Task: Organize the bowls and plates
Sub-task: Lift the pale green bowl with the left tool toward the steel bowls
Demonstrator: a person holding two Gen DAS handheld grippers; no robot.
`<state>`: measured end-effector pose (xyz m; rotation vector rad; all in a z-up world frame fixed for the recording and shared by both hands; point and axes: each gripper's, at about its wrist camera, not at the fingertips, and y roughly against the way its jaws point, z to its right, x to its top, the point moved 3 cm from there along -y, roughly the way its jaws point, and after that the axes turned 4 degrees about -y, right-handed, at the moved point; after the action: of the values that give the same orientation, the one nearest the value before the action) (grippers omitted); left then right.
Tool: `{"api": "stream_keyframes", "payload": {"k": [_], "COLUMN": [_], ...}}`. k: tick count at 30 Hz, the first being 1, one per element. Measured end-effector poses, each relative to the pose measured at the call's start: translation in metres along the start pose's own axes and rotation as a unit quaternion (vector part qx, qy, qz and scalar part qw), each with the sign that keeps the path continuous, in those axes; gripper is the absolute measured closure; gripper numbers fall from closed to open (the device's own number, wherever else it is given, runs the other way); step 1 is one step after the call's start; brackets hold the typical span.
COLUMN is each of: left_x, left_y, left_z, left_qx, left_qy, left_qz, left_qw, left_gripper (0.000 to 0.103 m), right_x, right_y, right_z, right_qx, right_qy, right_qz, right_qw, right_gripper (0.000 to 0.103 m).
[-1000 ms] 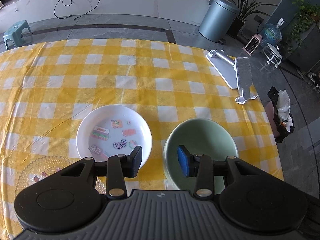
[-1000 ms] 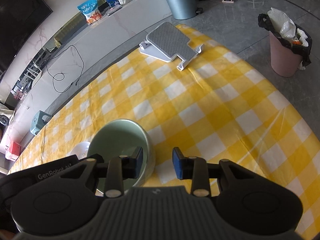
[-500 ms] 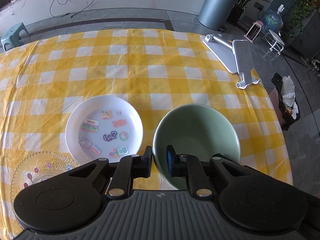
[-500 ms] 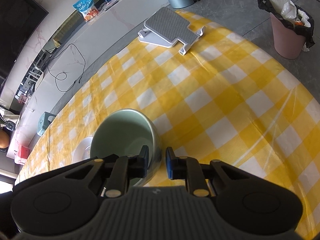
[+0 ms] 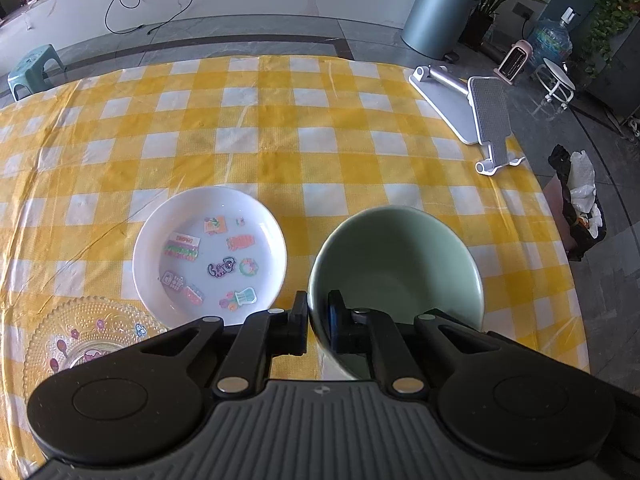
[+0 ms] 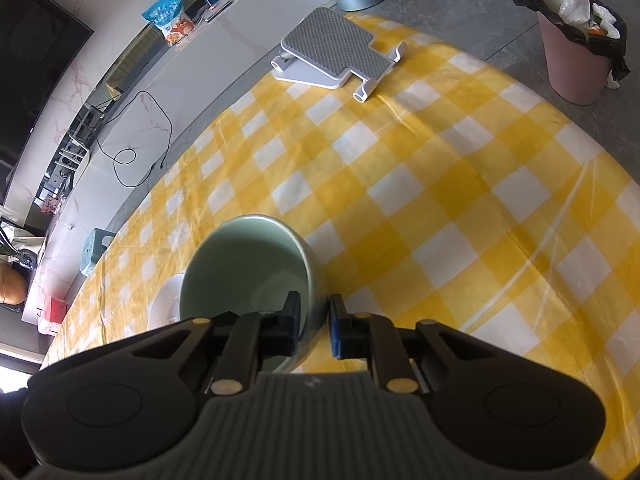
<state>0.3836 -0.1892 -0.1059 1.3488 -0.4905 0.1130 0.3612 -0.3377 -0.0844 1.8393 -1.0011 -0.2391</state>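
Note:
A pale green bowl (image 5: 400,264) stands on the yellow checked tablecloth (image 5: 280,128), to the right of a white plate (image 5: 210,252) with stickers in it. My left gripper (image 5: 318,320) straddles the bowl's near-left rim, one pad outside and one inside; its jaws are closing and the pads press the wall. In the right wrist view the same bowl (image 6: 248,264) has its near-right rim between the pads of my right gripper (image 6: 314,322), whose jaws are also closing on it. A patterned glass plate (image 5: 80,336) lies at the near left, partly hidden by the left gripper.
A grey folding stand (image 5: 472,116) lies at the table's far right corner. Beyond the right edge, a pink bin (image 6: 572,68) with a black bag stands on the floor. A grey round bin (image 5: 436,16) and a small stool (image 5: 32,68) are further off.
Both grippers' jaws have narrowed from wide apart to gripping the green bowl's rim, the left on its left side, the right on its right side. The plates have not moved.

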Motion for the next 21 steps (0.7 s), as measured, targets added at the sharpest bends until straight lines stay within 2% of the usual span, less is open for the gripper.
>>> {"api": "stream_keyframes", "payload": {"k": [8, 21], "left_x": [-0.002, -0.006], "left_y": [0.008, 0.048], "left_z": [-0.004, -0.023], "left_qx": [-0.01, -0.001], "left_qy": [0.021, 0.037], "left_qz": [0.006, 0.038], "left_qw": [0.9997, 0.9986], "left_gripper": [0.093, 0.093], "right_x": [-0.001, -0.013], "right_y": [0.008, 0.029], "right_z": [-0.005, -0.028], "right_qx": [-0.001, 0.031], "right_qy": [0.014, 0.03], "right_qz": [0.013, 0.017], "right_qw": [1.0, 0.999], "right_gripper": [0.091, 0.093]}}
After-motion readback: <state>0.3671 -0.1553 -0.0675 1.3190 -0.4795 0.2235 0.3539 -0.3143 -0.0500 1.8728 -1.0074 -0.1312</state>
